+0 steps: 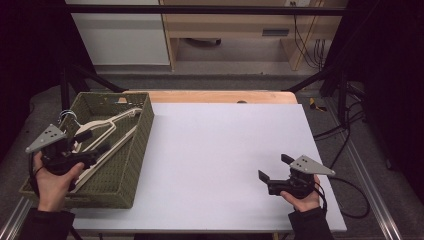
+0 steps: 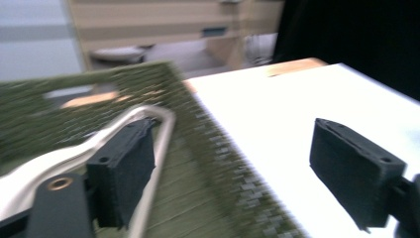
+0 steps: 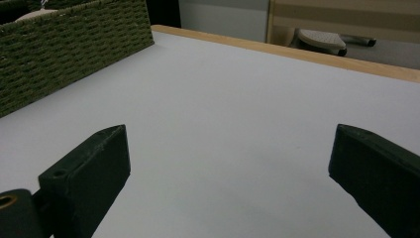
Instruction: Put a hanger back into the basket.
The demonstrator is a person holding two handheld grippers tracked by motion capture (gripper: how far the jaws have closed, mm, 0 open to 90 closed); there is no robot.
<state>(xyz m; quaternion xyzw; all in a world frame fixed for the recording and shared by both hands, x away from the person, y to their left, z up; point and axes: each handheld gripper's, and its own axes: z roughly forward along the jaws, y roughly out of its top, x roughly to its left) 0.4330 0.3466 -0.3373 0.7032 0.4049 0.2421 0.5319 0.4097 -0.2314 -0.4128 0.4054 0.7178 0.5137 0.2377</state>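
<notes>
- Setting: a white tabletop (image 1: 225, 160) with a wooden edge at its far side, dark curtains at both flanks and pale cabinets behind.
- A green woven basket (image 1: 142, 135) stands on the left part of the tabletop, its near corner overhanging the front edge.
- Contents: pale clothes hangers (image 1: 107, 131) lie inside the basket, stacked at a slant, metal hooks toward the far left corner. The exact count cannot be told.
- Left hand-held gripper (image 1: 87, 145): held above the near end of the basket, jaws spread wide. In the left gripper view one jaw stands over a hanger's curved end (image 2: 158, 119) and the other is out over the white surface, with the basket wall between them. Nothing is clamped; whether the jaw touches the hanger cannot be told through the blur.
- Right hand-held gripper (image 1: 275, 167): held low over the right part of the tabletop, well apart from the basket, jaws wide apart and empty, bare surface ahead of it.
- Progress, as a judgement: the work appears at its opening stage. No hanger lies on the tabletop; all visible hangers are in the basket.
- Outstanding: gripping a hanger, lifting it clear of the basket wall, and placing it on the open surface.
</notes>
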